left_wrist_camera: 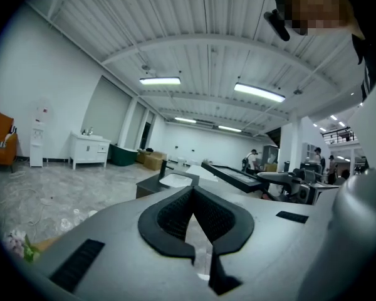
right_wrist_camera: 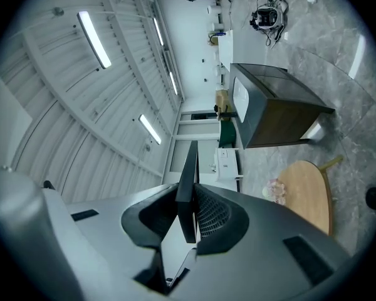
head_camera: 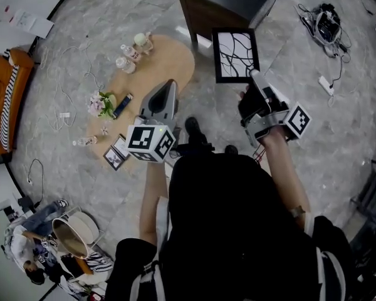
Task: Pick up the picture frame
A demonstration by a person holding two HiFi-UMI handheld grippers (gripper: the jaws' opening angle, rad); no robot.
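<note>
Above the grey marble floor [head_camera: 144, 5], my right gripper [head_camera: 255, 75] is clamped on the edge of the black picture frame with its white branch print [head_camera: 235, 54], held aloft, so the pickup looks done; next, a steady carry, left gripper [head_camera: 168, 86] closed and empty.

The black picture frame [head_camera: 235, 54], white print seemingly of branches, is held aloft in the right gripper [head_camera: 255, 75].
</note>
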